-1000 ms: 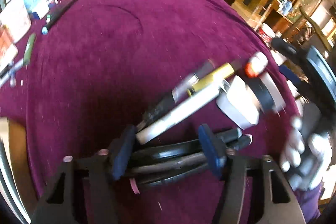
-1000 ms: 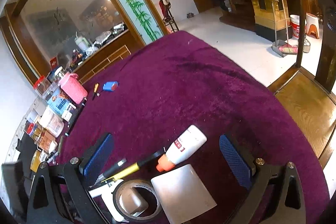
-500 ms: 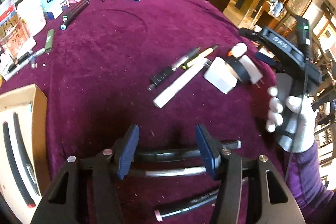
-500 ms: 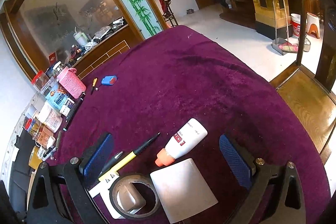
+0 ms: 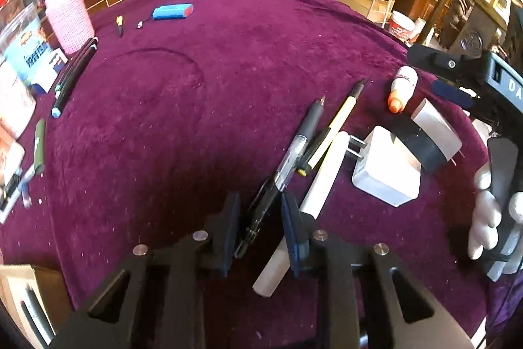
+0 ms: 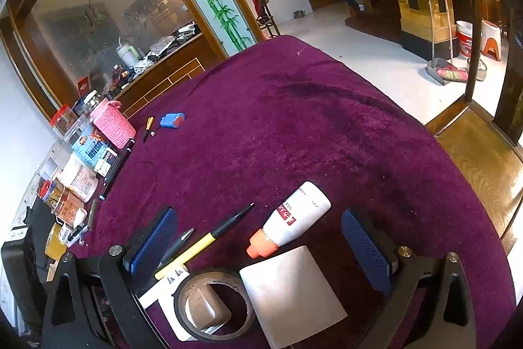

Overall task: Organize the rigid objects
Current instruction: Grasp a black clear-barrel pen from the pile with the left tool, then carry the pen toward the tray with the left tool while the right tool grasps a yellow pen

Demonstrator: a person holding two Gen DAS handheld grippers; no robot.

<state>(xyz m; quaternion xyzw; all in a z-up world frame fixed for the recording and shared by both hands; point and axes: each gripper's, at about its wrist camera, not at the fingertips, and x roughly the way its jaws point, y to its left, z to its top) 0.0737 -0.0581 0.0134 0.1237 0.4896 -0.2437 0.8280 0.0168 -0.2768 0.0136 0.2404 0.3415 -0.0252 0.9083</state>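
On the purple cloth lies a cluster: a black-and-clear pen (image 5: 294,152), a yellow pen (image 5: 340,116), a white stick (image 5: 322,182), a white plug charger (image 5: 385,175), a black tape roll (image 5: 421,146) and a glue bottle (image 5: 403,85). My left gripper (image 5: 261,231) points down at the black pen's near end. Its jaws are closing, with the pen between the pads and a gap still showing. The white stick runs outside its right finger. My right gripper (image 6: 261,247) stands open over the glue bottle (image 6: 294,218), yellow pen (image 6: 199,246), tape roll (image 6: 183,296) and a grey card (image 6: 291,290).
A pink knit cup (image 5: 70,18), a blue case (image 5: 172,12), black markers (image 5: 75,71) and packets line the far left. A cardboard box (image 5: 19,300) sits at the bottom left. A gloved hand (image 5: 487,218) holds the right gripper. A wooden chair (image 6: 474,159) stands past the table edge.
The left gripper has left the black pens near the cardboard box and swung over to the cluster, where its jaws have narrowed around the black-and-clear pen. The right gripper has kept still.
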